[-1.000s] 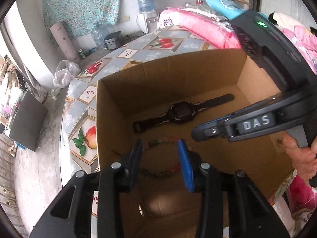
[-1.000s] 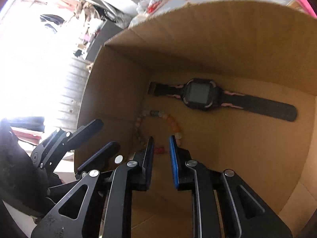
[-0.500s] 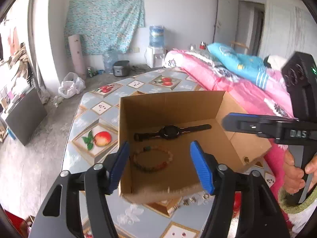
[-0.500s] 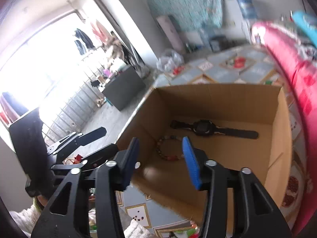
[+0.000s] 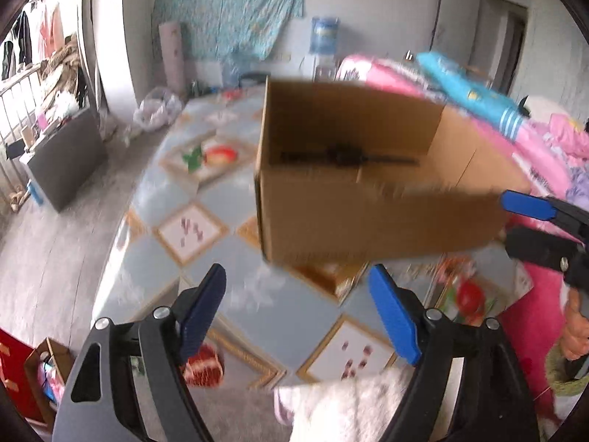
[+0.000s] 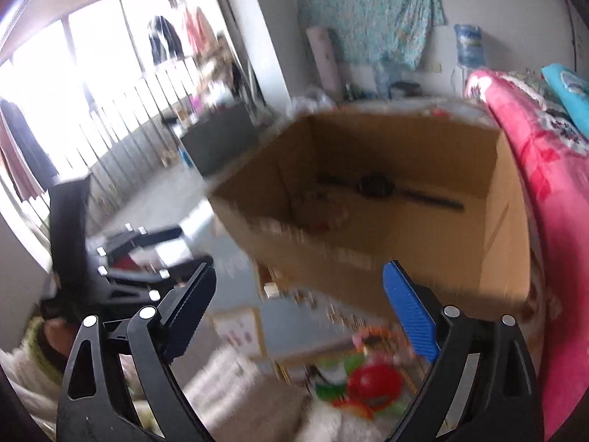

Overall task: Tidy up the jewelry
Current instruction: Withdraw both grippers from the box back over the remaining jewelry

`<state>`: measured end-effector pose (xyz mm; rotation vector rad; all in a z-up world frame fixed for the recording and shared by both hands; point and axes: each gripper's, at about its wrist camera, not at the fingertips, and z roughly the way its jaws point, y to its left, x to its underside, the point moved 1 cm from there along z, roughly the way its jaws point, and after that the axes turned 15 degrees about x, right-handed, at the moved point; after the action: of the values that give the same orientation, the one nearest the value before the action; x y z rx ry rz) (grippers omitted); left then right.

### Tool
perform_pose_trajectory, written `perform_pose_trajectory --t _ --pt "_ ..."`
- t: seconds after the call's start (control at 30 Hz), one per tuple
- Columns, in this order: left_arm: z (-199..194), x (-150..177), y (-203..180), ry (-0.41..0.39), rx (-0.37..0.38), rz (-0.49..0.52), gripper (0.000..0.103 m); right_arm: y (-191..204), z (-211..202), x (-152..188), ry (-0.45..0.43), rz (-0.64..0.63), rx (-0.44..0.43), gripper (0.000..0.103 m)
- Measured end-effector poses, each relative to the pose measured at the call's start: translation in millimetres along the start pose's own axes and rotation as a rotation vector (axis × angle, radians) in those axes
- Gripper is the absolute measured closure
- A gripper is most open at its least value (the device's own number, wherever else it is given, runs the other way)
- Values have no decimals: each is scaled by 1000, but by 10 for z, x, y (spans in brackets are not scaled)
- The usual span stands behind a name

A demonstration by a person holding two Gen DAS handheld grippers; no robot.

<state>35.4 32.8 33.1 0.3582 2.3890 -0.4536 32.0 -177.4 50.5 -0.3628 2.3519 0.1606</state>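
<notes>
Box (image 5: 368, 217) of cardboard occupies the centre of both wrist views, standing on the tiled table (image 5: 265, 316). Watch (image 6: 375, 186) lies on the box floor near the far wall, its long axis running left to right across the frame; the bead bracelet (image 6: 320, 217) is a blur just in front of it in the right wrist view. Left gripper (image 5: 296, 316) and right gripper (image 6: 298, 315) have just been opening; both sets of jaws stand released with nothing between them. Both items lie ahead of the jaws beyond the near wall; which hand is nearer cannot be determined.
</notes>
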Motion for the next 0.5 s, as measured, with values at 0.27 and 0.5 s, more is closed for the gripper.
perform_pose_trajectory --t 0.27,0.5 --pt "397 321 79 126 -89 27 24 76 108 544 85 -48 185 8" --pt "539 380 71 153 -119 69 21 -23 183 834 136 18 347 8"
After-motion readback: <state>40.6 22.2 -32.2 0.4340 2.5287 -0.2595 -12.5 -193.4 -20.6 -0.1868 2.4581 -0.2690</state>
